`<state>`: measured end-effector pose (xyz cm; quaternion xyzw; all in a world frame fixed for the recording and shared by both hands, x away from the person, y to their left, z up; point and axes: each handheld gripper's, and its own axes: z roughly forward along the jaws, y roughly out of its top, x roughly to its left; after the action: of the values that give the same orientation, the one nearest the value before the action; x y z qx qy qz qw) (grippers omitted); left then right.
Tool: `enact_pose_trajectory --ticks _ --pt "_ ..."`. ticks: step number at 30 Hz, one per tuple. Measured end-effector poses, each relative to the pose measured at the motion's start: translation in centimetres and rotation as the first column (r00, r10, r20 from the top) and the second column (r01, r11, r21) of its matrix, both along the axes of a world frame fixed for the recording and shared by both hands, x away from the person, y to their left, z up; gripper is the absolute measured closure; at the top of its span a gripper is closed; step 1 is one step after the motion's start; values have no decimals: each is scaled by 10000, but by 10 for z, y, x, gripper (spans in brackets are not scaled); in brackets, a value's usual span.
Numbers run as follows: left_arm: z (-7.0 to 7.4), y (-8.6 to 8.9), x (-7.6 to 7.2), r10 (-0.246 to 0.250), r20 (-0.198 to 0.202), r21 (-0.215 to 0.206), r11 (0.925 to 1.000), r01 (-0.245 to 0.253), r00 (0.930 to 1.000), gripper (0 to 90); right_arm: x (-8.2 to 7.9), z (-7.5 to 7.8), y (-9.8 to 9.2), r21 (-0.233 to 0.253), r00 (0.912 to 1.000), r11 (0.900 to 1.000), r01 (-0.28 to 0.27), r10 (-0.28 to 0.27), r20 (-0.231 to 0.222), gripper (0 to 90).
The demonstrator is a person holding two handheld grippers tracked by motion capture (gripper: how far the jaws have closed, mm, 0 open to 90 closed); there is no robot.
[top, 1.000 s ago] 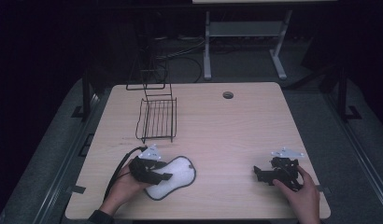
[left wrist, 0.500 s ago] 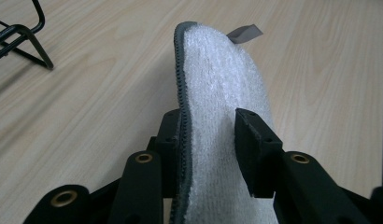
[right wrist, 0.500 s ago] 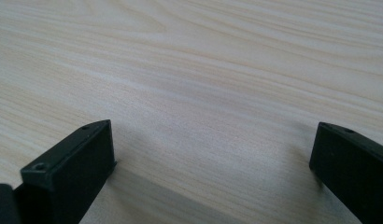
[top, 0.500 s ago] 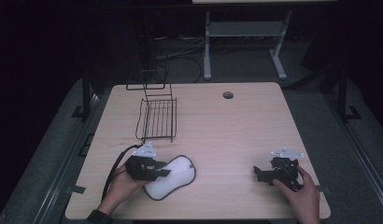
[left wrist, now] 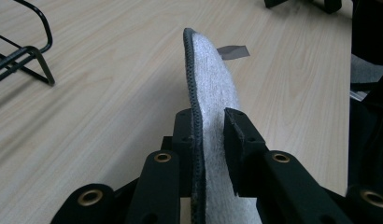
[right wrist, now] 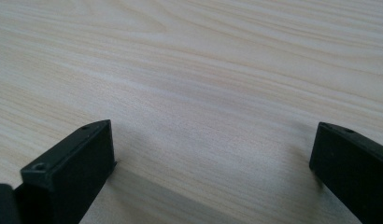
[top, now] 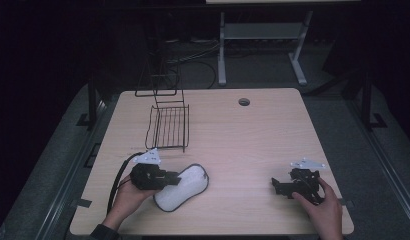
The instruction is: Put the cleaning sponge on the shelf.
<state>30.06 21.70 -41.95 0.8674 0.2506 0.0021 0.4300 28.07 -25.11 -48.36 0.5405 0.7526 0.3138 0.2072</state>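
My left gripper (left wrist: 210, 135) pinches the white insole (top: 181, 186) on edge, near the table's (top: 253, 140) front-left corner. My right gripper (right wrist: 213, 154) rests spread wide, holding nothing, near the front-right corner.

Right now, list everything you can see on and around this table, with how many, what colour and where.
Insole: one, white with a dark grey edge, near left of the table, clamped at one end and tilted up on its edge in the left gripper view.
Wire rack: one, black, far left part of the table.
Table: one, light wood, with a round hole near the far edge.
Tape piece: one, grey, on the tabletop beyond the insole.
Metal stand: one, pale grey, on the floor behind the table.
Left gripper: one, black, shut on the insole.
Right gripper: one, black, open, low over bare wood, near right.
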Motion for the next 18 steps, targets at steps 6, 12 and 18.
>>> enact_pose_trajectory --ticks 6,12,18 --pt "4 1 0 48 -50 -287 9996 -49 10000 777 0 0 0 0 10000 10000 -1 1 -1 0" --pt "8 2 1 -29 -52 -394 9992 27 10000 794 0 0 0 1 10000 10000 -1 1 0 0" --pt "12 2 0 -110 -35 -483 9988 108 9999 812 0 0 0 1 10000 10000 -1 1 0 0"
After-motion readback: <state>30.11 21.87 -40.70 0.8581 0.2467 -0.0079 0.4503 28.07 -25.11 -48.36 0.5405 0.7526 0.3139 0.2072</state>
